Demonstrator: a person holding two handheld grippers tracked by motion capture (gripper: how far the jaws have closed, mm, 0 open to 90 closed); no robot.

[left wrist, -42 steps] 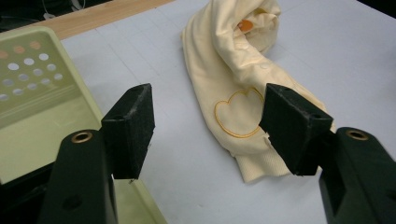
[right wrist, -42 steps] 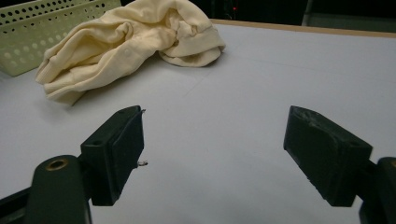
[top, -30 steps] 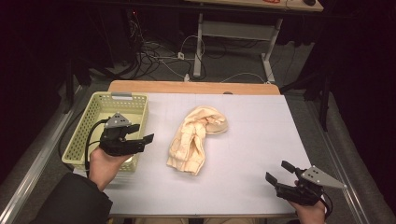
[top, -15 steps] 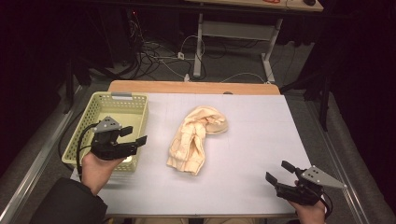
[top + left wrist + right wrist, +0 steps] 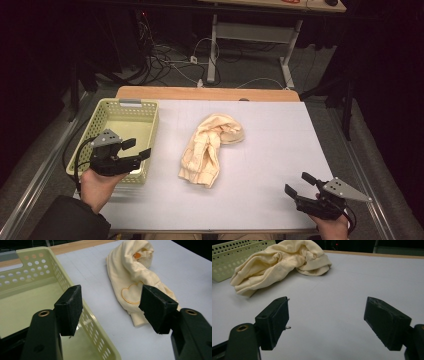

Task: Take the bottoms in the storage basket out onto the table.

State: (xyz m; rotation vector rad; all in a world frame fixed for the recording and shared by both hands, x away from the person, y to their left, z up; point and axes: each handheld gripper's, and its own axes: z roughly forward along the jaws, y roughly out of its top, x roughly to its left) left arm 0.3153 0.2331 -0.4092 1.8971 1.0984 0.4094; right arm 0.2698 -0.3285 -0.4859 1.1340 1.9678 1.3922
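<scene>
**Both grippers spread and empty, cream garment lying mid-table**

The left gripper (image 5: 136, 151) hangs over the near right corner of the pale green basket (image 5: 100, 117), its jaws wide apart with nothing between them. In the left gripper view one jaw sits above the basket's floor and the other above the table, with the basket's perforated wall passing between them. The jaws point toward about 3 o'clock in the high view, at the garment. The person's left hand (image 5: 97, 182) grips the tool from below, a dark sleeve behind it.

The right gripper (image 5: 298, 184) sits at the table's near right corner, around 5 o'clock from the table's middle. Its jaws are also spread, holding nothing; the right gripper view shows bare white table (image 5: 352, 285) between them. They aim toward about 10 o'clock, at the garment, which is well apart from them.

The cream garment (image 5: 210, 147) lies crumpled near the table's middle, stretched from 1 o'clock to 7 o'clock. It rests just beside the basket but clear of it. An orange heart outline (image 5: 131, 292) shows on its fabric in the left gripper view.

The basket stands at 9 o'clock, along the table's left edge.
</scene>
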